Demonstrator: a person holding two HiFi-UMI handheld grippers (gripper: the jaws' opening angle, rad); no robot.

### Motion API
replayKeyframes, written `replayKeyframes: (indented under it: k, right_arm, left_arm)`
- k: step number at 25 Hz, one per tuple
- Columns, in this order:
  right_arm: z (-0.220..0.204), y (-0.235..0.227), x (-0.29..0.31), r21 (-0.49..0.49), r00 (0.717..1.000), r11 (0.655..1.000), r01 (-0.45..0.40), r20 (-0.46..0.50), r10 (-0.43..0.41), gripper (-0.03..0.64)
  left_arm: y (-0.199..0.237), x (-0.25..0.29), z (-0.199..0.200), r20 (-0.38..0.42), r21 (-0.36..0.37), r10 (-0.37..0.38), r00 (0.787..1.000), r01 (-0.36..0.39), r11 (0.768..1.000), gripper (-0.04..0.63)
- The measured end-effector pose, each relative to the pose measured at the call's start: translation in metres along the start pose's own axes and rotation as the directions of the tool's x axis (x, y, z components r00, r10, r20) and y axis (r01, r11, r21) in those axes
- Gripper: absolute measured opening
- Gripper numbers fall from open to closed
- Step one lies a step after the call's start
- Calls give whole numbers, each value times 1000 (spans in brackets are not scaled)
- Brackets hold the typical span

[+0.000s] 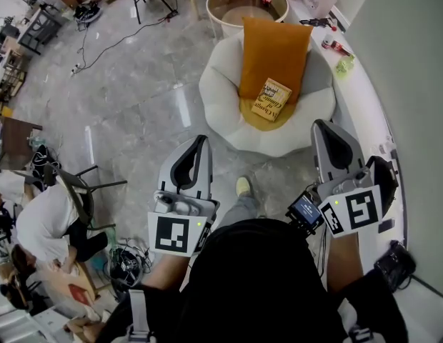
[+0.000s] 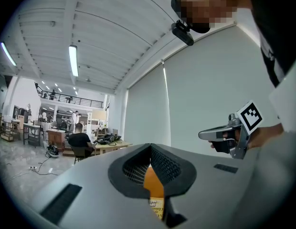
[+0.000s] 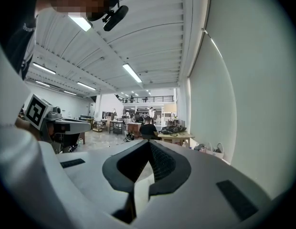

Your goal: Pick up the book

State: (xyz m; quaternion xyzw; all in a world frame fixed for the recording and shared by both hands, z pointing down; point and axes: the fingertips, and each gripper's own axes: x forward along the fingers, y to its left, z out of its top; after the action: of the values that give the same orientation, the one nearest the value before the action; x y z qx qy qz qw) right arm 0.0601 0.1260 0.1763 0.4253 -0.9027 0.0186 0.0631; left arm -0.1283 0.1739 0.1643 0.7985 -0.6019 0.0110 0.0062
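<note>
1. A person in a black top stands on the shiny grey floor. One pale yellow shoe peeks out.
2. The grey left claw is held out in front, on the person's left side. Its two jaws are squeezed together at the tips, and nothing is between them.
3. The grey right claw is held out beside it, on the person's right side. It is clenched too, and it is empty.
4. Just past the claws sits a round, puffy white chair. A tall orange cushion stands up against its back.
5. The small yellow book with dark print rests on the low end of the cushion, turned a bit crooked. It is apart from both claws.
6. Behind the chair is a round counter with a see-through top. A long white counter runs along the wall on the right with little things on it.
7. Far off in the left claw's own view, a seated person in black is at a counter.
</note>
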Motion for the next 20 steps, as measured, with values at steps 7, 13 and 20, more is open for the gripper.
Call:
replayKeyframes:
  k: [7, 13, 20]
  right_arm:
    - [7, -5, 36, -13, 1000, 1000, 21, 0, -21, 12]
    - [6, -10, 58, -17, 999, 999, 48, -3, -48, 12]
    - [6, -5, 69, -36, 998, 998, 57, -9, -57, 12]
  left_arm:
    - [30, 27, 0, 3, -9, -13, 1000, 13, 1000, 11]
    - [48, 45, -3, 5, -9, -37, 999, 37, 999, 11]
    - [58, 49, -9, 11, -14, -54, 998, 54, 998, 11]
